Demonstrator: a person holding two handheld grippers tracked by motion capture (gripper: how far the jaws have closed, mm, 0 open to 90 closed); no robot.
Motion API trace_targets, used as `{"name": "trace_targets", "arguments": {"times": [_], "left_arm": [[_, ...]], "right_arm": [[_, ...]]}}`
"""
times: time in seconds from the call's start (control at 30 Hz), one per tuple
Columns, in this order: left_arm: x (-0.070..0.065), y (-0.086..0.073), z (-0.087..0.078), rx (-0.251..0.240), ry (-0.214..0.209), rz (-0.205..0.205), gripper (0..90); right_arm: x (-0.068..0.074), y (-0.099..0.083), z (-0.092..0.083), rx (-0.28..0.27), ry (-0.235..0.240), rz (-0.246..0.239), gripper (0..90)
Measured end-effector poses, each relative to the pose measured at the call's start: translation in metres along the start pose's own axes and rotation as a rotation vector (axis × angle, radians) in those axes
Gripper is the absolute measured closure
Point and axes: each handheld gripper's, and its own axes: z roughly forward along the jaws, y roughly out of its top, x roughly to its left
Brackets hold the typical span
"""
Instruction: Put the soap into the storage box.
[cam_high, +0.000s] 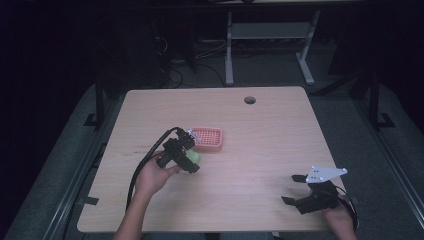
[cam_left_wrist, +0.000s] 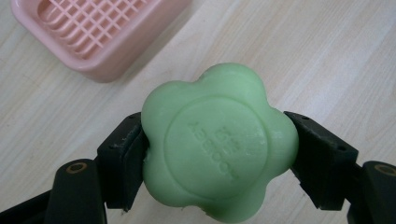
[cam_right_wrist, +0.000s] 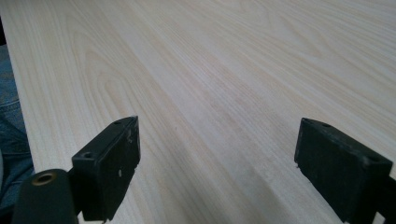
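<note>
Soap (cam_left_wrist: 217, 144): green, flower-shaped, clamped between both jaws of left gripper (cam_high: 190, 161), one pad pressed to each side, embossed face turned toward gripper camera. Held clear above table (cam_high: 260, 150). Lettering on face present, not legible. Pink dish (cam_left_wrist: 100, 30): beyond jaw tips and off to one side, near but apart from soap, slatted grid inside, nothing in it. In high view, dish (cam_high: 207, 138) just past left gripper. Right gripper (cam_right_wrist: 217, 163): jaws spread wide, nothing between them, bare wood ahead. In high view, right gripper (cam_high: 295, 189) low over table near front edge, well apart from soap and dish.
</note>
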Motion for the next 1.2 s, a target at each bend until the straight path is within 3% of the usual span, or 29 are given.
{"name": "trace_targets", "arguments": {"times": [0.3,0.77,1.2], "left_arm": [[0.006,0.013,-0.002,0.004,-0.003,-0.002,26.6],[0.012,0.045,0.002,0.032,0.013,0.011,26.6],[0.023,0.061,0.010,0.047,0.019,0.003,26.6]], "right_arm": [[0.001,0.001,0.001,-0.003,0.003,-0.009,13.8],[0.001,0.001,0.000,-0.009,0.006,-0.010,13.8],[0.001,0.002,0.000,-0.014,0.012,-0.010,13.8]]}}
